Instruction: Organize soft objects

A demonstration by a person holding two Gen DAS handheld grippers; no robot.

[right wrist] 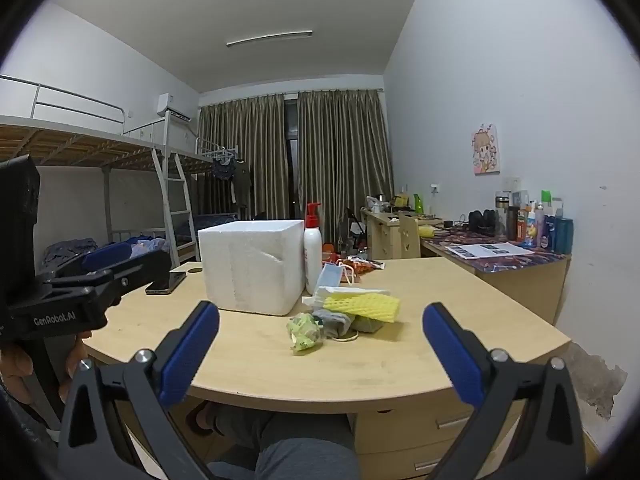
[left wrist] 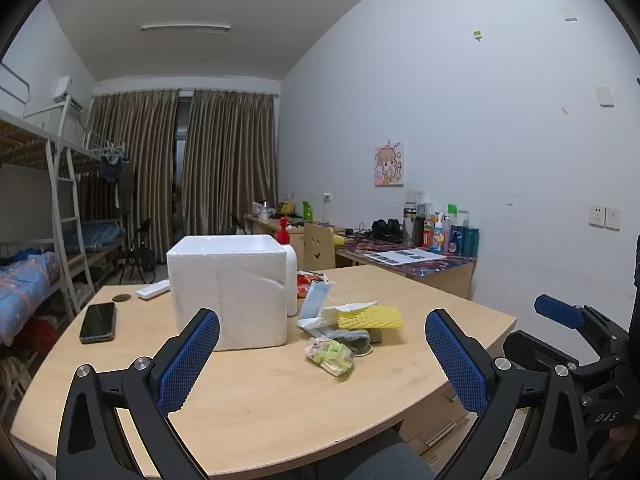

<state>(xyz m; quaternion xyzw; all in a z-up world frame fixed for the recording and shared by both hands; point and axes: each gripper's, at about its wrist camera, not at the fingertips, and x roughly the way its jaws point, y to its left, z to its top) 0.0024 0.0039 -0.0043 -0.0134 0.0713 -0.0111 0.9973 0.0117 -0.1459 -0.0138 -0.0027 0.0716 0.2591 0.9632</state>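
Observation:
A white foam box (left wrist: 230, 290) (right wrist: 252, 266) stands on the wooden table (left wrist: 260, 408) (right wrist: 440, 320). To its right lies a small heap of soft things: a yellow foam net (left wrist: 370, 317) (right wrist: 362, 307), a blue face mask (left wrist: 316, 300) (right wrist: 330, 275), a grey sock (left wrist: 354, 340) (right wrist: 334, 322) and a crumpled green-and-white wrapper (left wrist: 330, 356) (right wrist: 305, 332). My left gripper (left wrist: 322, 360) hovers open near the table's front edge, short of the box and heap, holding nothing. My right gripper (right wrist: 320, 354) is open too, in front of the heap, and nothing is between its fingers.
A white bottle with a red pump (right wrist: 313, 254) stands beside the box. A black phone (left wrist: 98, 322) and a white remote (left wrist: 153, 290) lie at the left. Orange snack packets (right wrist: 360, 266) are behind the heap. A second desk (left wrist: 420, 258) runs along the right wall. A person's knee (right wrist: 304, 456) is under the table.

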